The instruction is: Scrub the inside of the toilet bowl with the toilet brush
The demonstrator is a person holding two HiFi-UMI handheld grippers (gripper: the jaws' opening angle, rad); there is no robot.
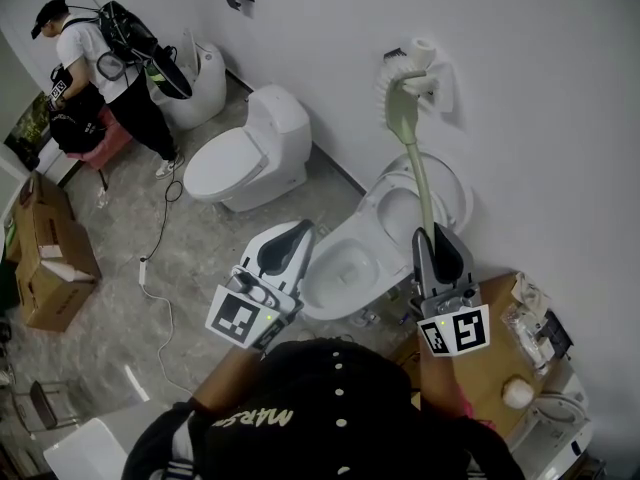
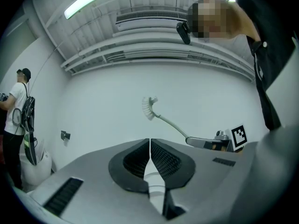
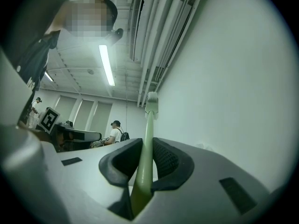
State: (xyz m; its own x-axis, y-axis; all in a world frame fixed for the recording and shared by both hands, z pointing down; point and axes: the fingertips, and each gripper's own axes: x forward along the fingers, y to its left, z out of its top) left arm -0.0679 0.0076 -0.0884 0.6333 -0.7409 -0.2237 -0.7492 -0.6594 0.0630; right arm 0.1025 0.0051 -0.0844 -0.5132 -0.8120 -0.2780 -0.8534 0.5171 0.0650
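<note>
The open white toilet bowl (image 1: 345, 266) sits below me, its lid (image 1: 452, 190) raised against the wall. My right gripper (image 1: 438, 236) is shut on the pale green handle of the toilet brush (image 1: 415, 153), which points up and away, above the bowl. Its white bristle head (image 1: 396, 76) is near the wall. In the right gripper view the handle (image 3: 146, 143) runs out between the jaws of the right gripper (image 3: 144, 158). My left gripper (image 1: 288, 240) hovers left of the bowl, shut and empty. The left gripper view shows the left gripper (image 2: 150, 154) with jaws pressed together and the brush (image 2: 150, 107) beyond.
A second toilet (image 1: 250, 148) with lid down stands to the left, a third toilet (image 1: 200, 78) further back. A person (image 1: 105, 63) with a backpack stands there. Cardboard boxes (image 1: 45, 258) and a floor cable (image 1: 160, 268) lie at left. A wooden stand (image 1: 490, 353) is at right.
</note>
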